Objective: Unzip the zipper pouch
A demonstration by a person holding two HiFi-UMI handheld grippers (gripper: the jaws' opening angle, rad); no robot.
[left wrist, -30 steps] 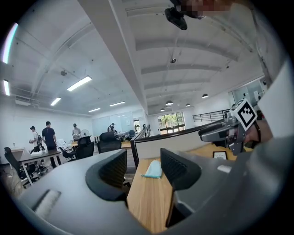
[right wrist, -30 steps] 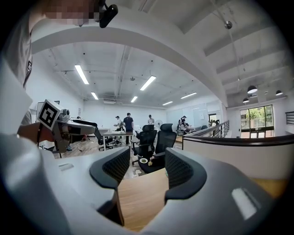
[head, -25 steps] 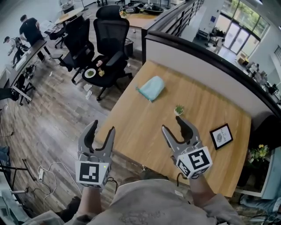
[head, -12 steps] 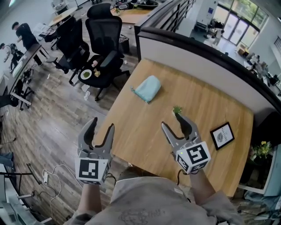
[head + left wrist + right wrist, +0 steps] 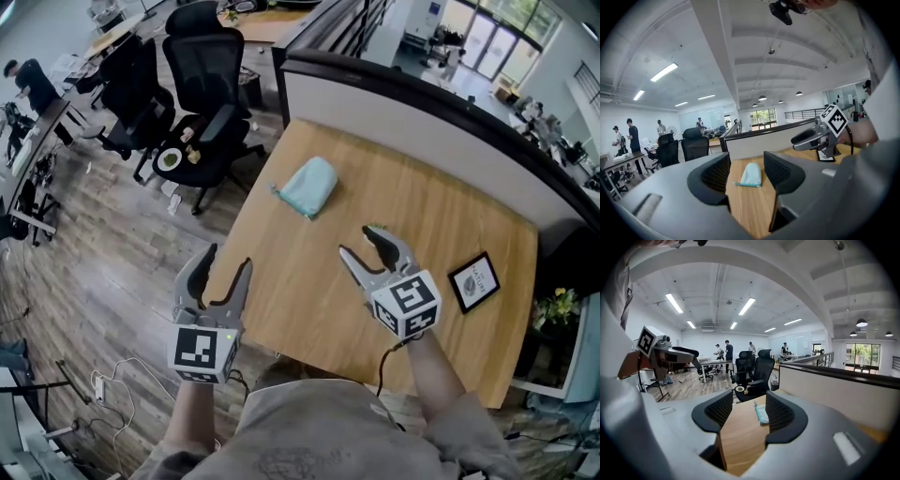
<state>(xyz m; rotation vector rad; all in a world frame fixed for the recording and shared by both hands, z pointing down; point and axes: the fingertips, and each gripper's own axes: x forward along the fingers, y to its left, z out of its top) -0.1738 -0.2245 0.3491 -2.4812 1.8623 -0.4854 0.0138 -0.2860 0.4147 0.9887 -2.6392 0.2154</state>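
A pale teal zipper pouch (image 5: 307, 186) lies flat near the far left corner of the wooden table (image 5: 441, 234). It also shows between the jaws in the left gripper view (image 5: 750, 175) and the right gripper view (image 5: 761, 414), well ahead of both. My left gripper (image 5: 222, 272) hovers open just off the table's near left edge. Over the table's middle my right gripper (image 5: 366, 248) is open too, with nothing between its fingers. The right gripper (image 5: 806, 139) appears at the right of the left gripper view.
A small potted plant (image 5: 373, 228) is mostly hidden behind the right gripper. A framed picture (image 5: 472, 280) lies at the table's right. A dark-topped partition (image 5: 422, 112) runs along the far edge. Black office chairs (image 5: 202, 84) stand left of the table.
Both grippers have moved forward toward the table, the right one further over it and now covering the small plant. The pouch has not moved.
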